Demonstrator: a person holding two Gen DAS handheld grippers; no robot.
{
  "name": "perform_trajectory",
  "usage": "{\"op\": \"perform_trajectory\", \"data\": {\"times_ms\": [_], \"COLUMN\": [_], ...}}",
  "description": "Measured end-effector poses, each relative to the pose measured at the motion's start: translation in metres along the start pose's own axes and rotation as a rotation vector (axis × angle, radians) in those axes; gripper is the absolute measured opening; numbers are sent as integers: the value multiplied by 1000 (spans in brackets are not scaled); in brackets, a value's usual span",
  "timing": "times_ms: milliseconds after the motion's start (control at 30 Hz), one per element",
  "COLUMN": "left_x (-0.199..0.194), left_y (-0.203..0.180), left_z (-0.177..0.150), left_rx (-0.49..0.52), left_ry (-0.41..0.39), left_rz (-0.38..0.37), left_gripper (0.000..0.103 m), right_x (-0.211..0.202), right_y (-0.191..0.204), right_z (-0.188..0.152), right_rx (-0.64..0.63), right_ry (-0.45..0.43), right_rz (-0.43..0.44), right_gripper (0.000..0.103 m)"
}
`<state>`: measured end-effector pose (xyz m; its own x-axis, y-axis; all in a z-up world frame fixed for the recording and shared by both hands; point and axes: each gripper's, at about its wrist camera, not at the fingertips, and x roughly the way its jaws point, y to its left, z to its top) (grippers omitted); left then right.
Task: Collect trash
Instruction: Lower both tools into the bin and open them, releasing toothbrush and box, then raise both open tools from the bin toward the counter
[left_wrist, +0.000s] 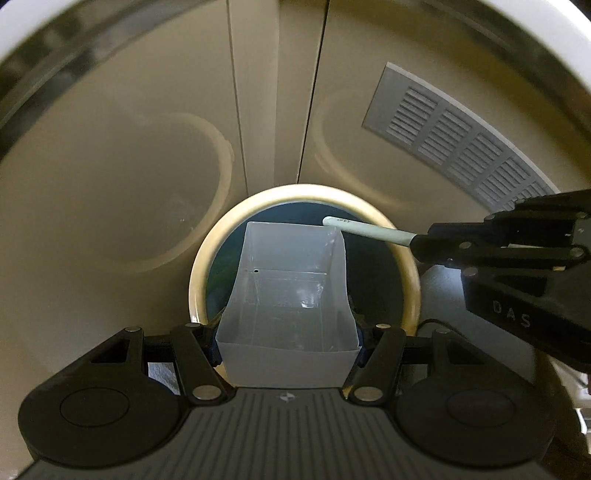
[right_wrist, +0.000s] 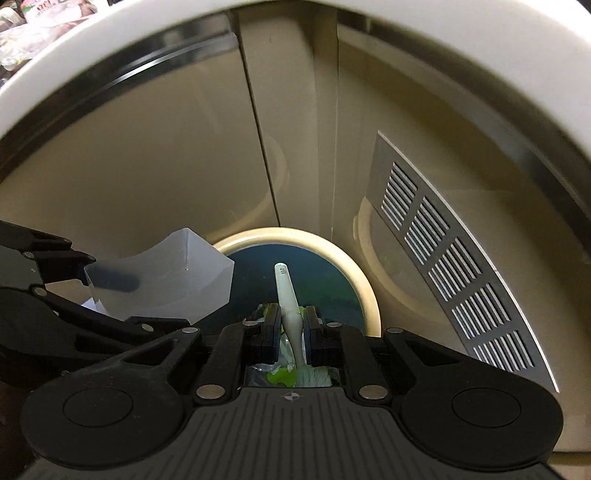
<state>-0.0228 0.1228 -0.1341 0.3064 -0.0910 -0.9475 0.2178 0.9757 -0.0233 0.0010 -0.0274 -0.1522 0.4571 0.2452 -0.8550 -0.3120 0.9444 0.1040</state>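
Note:
My left gripper (left_wrist: 289, 339) is shut on a translucent white plastic tub (left_wrist: 291, 295), one pad on each side wall, its open mouth facing me. The tub hangs over a round bin with a cream rim (left_wrist: 306, 190) and a dark liner. From the right, my right gripper (left_wrist: 419, 245) comes in, shut on a pale toothbrush (left_wrist: 369, 230) whose handle end reaches over the tub's far edge. In the right wrist view the right gripper (right_wrist: 291, 325) pinches the toothbrush (right_wrist: 286, 288) at its neck, above the bin rim (right_wrist: 295, 234). The left gripper (right_wrist: 159, 306) and tub (right_wrist: 177, 273) sit at the left.
Beige panels with vertical seams stand behind the bin. A grey slotted vent grille (left_wrist: 461, 144) (right_wrist: 461, 277) sits to the right. A white rounded edge (right_wrist: 110, 44) arches overhead. Green and white litter (right_wrist: 280, 376) shows in the bin under the right gripper.

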Motion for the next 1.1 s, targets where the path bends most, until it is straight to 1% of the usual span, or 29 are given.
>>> {"op": "perform_trajectory", "data": {"times_ms": [167,267,300,333,400,433,467,500,533,567,667,800,933,1067,1100], "left_x": [23,32,35,37,38,37,37,37,37,36,36,22,2,-20,-26], "left_y": [5,7,7,7,8,8,8,9,10,12,13,13,9,4,4], "left_z": [5,8,10,11,12,11,10,10,10,10,11,3,-6,-18,-22], "left_rx": [3,3,2,-1,-2,-1,2,3,-2,-7,-22,-8,0,4,5], "left_ry": [49,63,67,65,52,42,42,45,47,47,47,22,-11,-58,-68], "left_rz": [20,32,38,39,38,42,47,52,57,59,65,83,91,100,105], "left_gripper": [66,68,77,92,102,103,103,103,103,103,103,103,103,103,103], "right_x": [21,30,33,37,41,43,45,45,45,44,38,23,-1,-29,-37], "right_y": [-6,-6,-7,-10,-10,-10,-11,-12,-13,-14,-14,-12,-9,0,4], "right_z": [5,9,11,14,17,19,20,21,21,21,18,13,7,-2,-6], "right_rx": [10,9,11,13,19,26,37,50,62,72,85,108,124,101,95], "right_ry": [38,52,56,59,64,66,69,74,75,67,62,48,18,-30,-44], "right_rz": [1,0,-1,-3,-8,-6,0,3,4,4,12,13,31,46,48], "right_gripper": [14,14,14,14,14,15,28,50,58,62,62,65,72,81,82]}}
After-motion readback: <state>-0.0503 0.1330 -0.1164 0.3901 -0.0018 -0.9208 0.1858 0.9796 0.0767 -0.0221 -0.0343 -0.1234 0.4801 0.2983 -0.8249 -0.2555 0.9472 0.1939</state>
